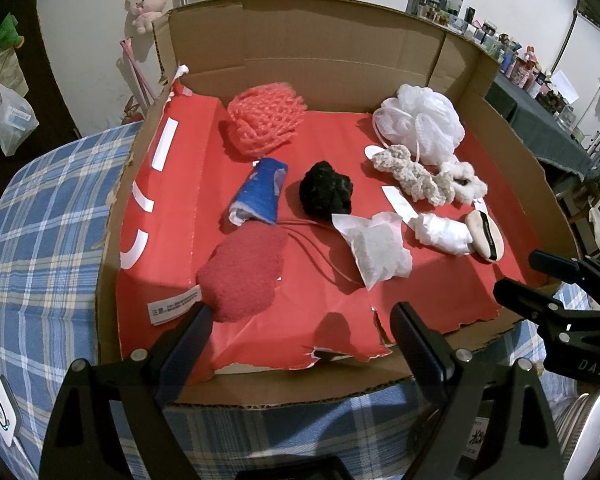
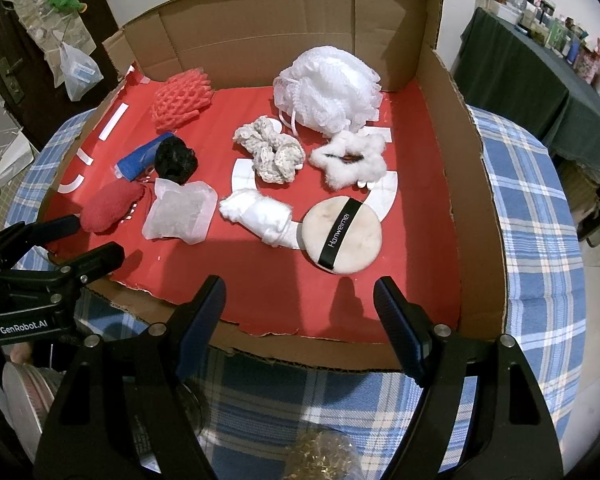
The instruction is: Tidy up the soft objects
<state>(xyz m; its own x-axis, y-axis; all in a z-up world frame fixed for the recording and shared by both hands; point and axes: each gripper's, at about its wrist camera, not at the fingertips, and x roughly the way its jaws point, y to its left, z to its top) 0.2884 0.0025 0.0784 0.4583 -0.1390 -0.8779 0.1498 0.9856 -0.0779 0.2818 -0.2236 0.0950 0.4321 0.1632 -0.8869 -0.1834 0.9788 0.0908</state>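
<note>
A cardboard box (image 1: 332, 52) (image 2: 476, 216) lined with red paper holds several soft objects. On its left half lie a pink foam net (image 1: 264, 118) (image 2: 182, 100), a blue cloth (image 1: 262, 192) (image 2: 140, 158), a black fluffy ball (image 1: 326, 188) (image 2: 176, 160), a red pad (image 1: 242, 272) (image 2: 108, 206) and a white sachet (image 1: 376, 250) (image 2: 180, 212). On the right half lie a white mesh puff (image 1: 424, 122) (image 2: 328, 84), a cream knitted scrunchie (image 1: 410, 174) (image 2: 272, 150), a white fluffy star (image 2: 350, 160), a white rolled cloth (image 1: 444, 234) (image 2: 260, 214) and a round powder puff (image 1: 484, 234) (image 2: 342, 232). My left gripper (image 1: 300, 318) hangs open over the box's near edge beside the red pad. Over the near edge my right gripper (image 2: 300, 292) is open too, holding nothing.
The box sits on a blue plaid tablecloth (image 1: 40, 240) (image 2: 540, 240). A dark table with small items (image 2: 540, 60) stands at the right, plush toys (image 1: 146, 2) hang on the back wall, and a plastic bag (image 2: 78, 68) hangs at the left. A shiny item (image 2: 320, 456) lies below the right gripper.
</note>
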